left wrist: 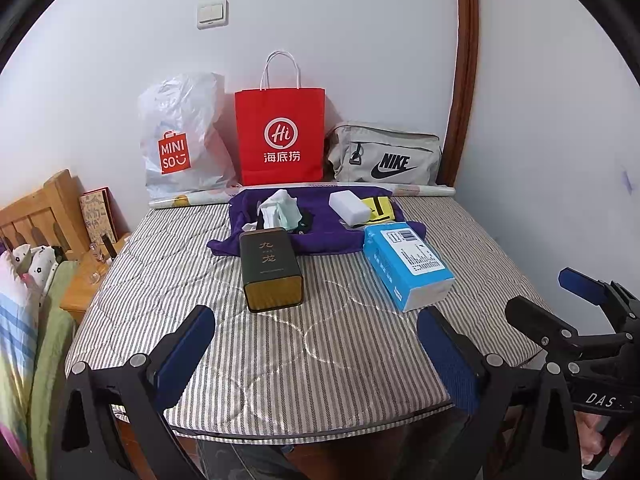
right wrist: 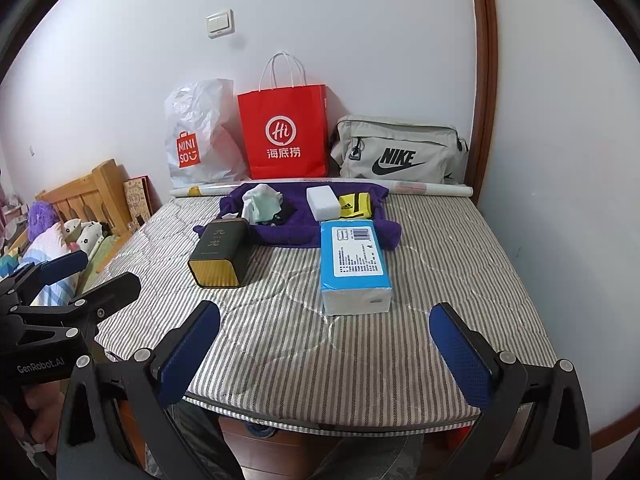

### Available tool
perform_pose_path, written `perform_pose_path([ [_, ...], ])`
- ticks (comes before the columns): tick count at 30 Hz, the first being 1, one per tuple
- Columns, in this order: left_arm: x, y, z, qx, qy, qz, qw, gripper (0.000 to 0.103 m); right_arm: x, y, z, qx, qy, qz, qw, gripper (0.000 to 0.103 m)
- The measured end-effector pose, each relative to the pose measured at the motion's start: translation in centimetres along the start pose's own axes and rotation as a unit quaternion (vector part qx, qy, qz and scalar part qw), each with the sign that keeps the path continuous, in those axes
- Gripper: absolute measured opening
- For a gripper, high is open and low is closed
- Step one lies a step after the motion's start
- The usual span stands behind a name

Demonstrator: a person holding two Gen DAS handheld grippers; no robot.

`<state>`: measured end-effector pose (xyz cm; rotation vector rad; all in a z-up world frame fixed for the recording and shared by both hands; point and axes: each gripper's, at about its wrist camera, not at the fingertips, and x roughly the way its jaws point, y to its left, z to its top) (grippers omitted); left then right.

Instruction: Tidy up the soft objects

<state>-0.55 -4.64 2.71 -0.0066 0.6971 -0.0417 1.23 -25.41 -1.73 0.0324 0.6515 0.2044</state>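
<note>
Left wrist view puts the soft things at the far end of the striped mattress (left wrist: 280, 340): a purple cloth (left wrist: 320, 236) spread flat, with a crumpled pale green and white cloth (left wrist: 282, 208), a white foam block (left wrist: 350, 206) and a folded yellow and black garment (left wrist: 378, 208) lying on it. Something small and dark sits under the crumpled cloth; I cannot tell what it is. Just in front of the purple cloth, a dark green tin (left wrist: 272, 270) lies on its side with its gold end toward me, and a blue tissue pack (left wrist: 406, 264) lies beside it to the right, its far end overlapping the cloth's edge.

Behind the cloth a long paper roll (left wrist: 420, 191) runs along the wall, and against the wall stand a white plastic bag (left wrist: 180, 136), a red paper bag (left wrist: 280, 136) and a grey Nike bag (left wrist: 384, 156).

My left gripper (left wrist: 316, 354) hangs over the near edge of the mattress, fingers spread wide and holding nothing. My right gripper (right wrist: 326, 354) hovers level with it, fingers likewise released and empty, the tissue pack straight ahead between them.
</note>
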Motion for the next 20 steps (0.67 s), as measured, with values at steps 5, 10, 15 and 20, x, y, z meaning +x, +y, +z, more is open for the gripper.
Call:
perform_pose_path([
  [5,-0.07,-0.05,0.03,0.0,0.0,0.0,1.0,0.102,-0.12,-0.02,0.07,0.0,-0.001,0.0,1.0,0.103],
  [10,-0.17,-0.16,0.08,0.002,-0.001,0.0,1.0,0.102,-0.18,-0.05,0.12,0.0,-0.001,0.0,1.0,0.103],
  [15,-0.32,-0.14,0.06,0.0,-0.001,0.0,1.0,0.102,-0.21,-0.07,0.16,-0.001,-0.001,0.0,1.0,0.103],
  [20,-0.4,-0.26,0.2,0.001,0.001,0.003,1.0,0.102,-0.35,-0.07,0.22,-0.001,-0.002,0.001,1.0,0.103],
])
